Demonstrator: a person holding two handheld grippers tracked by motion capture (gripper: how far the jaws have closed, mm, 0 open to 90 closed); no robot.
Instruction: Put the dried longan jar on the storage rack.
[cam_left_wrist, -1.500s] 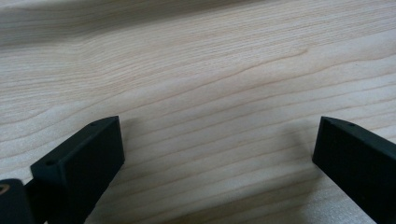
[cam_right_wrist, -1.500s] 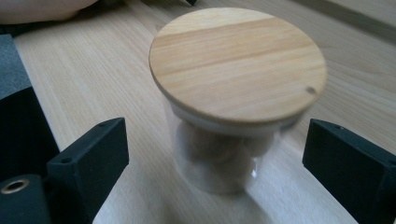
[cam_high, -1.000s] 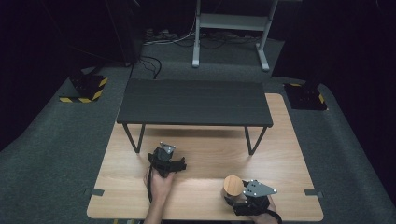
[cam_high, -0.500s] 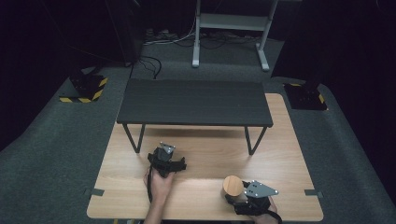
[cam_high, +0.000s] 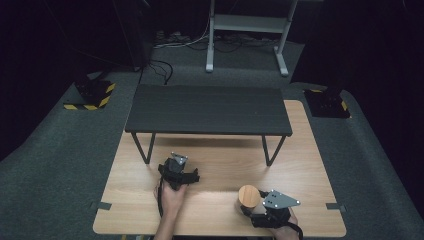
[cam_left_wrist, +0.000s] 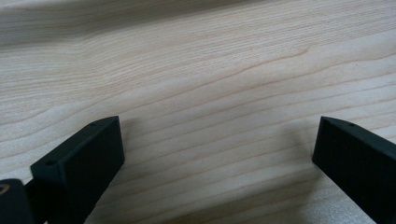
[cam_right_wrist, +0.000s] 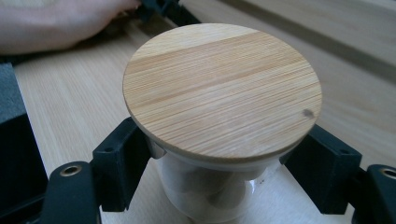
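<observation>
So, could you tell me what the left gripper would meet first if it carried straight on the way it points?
Probably the tabletop: the left gripper, jaws open, looks steeply down at bare wood. If it ran flatter, the black bench lies ahead of it; depth is unclear.

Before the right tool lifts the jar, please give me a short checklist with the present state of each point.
1. Right tool jaws on both sides of the jar, under the lid: ok.
2. Jaws pressing firmly on the glass: cannot tell.
3. Wooden lid sits flat on the jar: ok.
4. Jar upright on the table: ok.
5. Left tool open, apart from the jar: ok.
6. Black shelf top free for placing: ok.
</observation>
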